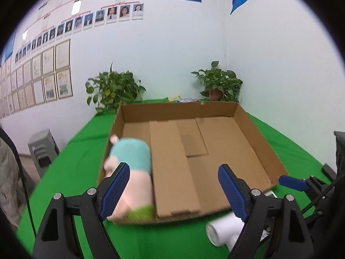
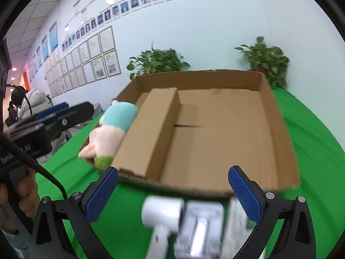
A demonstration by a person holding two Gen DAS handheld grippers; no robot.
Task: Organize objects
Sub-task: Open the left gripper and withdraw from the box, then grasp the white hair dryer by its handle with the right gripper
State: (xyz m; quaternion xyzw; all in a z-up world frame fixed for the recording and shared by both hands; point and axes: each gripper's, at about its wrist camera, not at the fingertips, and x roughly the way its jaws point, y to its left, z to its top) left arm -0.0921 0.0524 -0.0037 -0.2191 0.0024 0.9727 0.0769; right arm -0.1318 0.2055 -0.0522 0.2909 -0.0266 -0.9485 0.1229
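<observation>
A shallow open cardboard box (image 1: pixel 179 110) (image 2: pixel 200 79) lies on the green table (image 1: pixel 71 172) (image 2: pixel 312 140). A plush toy (image 1: pixel 131 155) (image 2: pixel 116 116), teal, pink and green, lies along the box's left side. My left gripper (image 1: pixel 174 169) hangs open over the box's near edge, with nothing between its pads; the plush is just behind its left finger. My right gripper (image 2: pixel 173 171) is open above the table in front of the box. Below it lie a white hair dryer (image 2: pixel 161 213) (image 1: pixel 224 228), a blurred grey-white object (image 2: pixel 200 226) and a white-green packet (image 2: pixel 237 222).
Two potted plants (image 1: pixel 114 88) (image 1: pixel 220 84) stand behind the box by the wall, with small colourful packets (image 1: pixel 183 99) between them. Stacked grey stools (image 1: pixel 42 149) stand left of the table. People (image 2: pixel 32 103) sit far left. A hand (image 2: pixel 25 194) holds the left gripper's handle.
</observation>
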